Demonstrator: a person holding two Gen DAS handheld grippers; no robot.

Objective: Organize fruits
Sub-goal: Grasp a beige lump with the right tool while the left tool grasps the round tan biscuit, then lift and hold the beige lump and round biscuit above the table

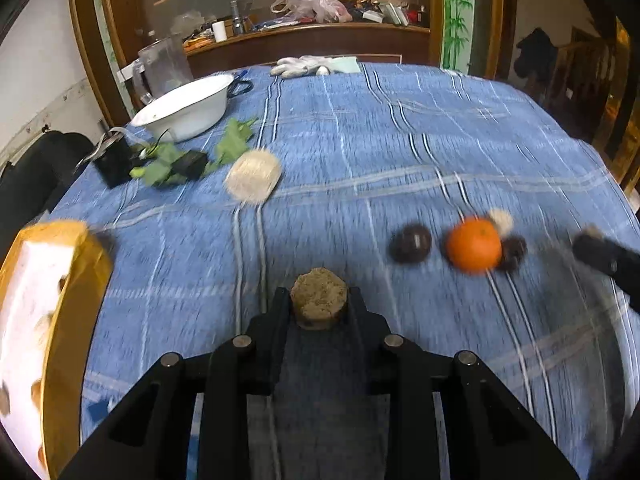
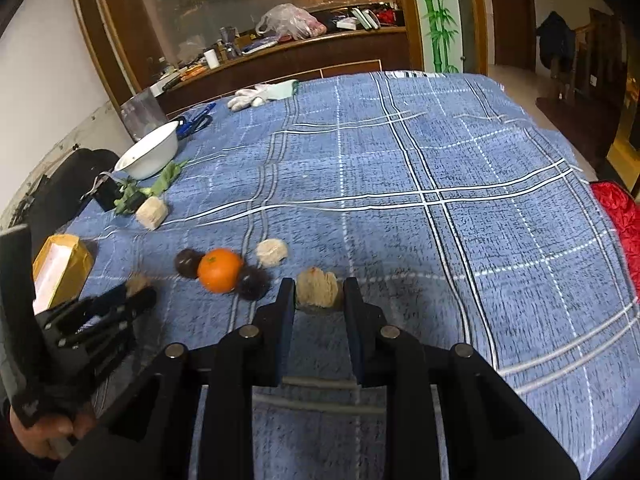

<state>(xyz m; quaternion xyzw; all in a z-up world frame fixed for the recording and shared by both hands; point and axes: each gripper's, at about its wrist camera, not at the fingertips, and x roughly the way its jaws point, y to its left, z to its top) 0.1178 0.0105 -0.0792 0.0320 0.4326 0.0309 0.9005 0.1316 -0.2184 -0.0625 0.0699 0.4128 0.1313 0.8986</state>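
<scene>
While the left gripper (image 1: 319, 300) pinches a brown round fruit (image 1: 319, 301) between its fingers above the blue checked desk (image 1: 400, 152), the right gripper (image 2: 319, 292) clamps a tan fuzzy fruit (image 2: 317, 290). Landmark: the orange (image 2: 219, 270). 2 dark fruits (image 2: 188, 263) flank it, touching; a pale fruit (image 2: 271, 252) lies just behind it; a yellow box (image 2: 60, 268) sits farther left.

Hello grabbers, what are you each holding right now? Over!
Left gripper shut on a brown lump. Right gripper shut on a tan lump. Orange and dark round fruits loose on the blue cloth. Nothing in the way.
</scene>
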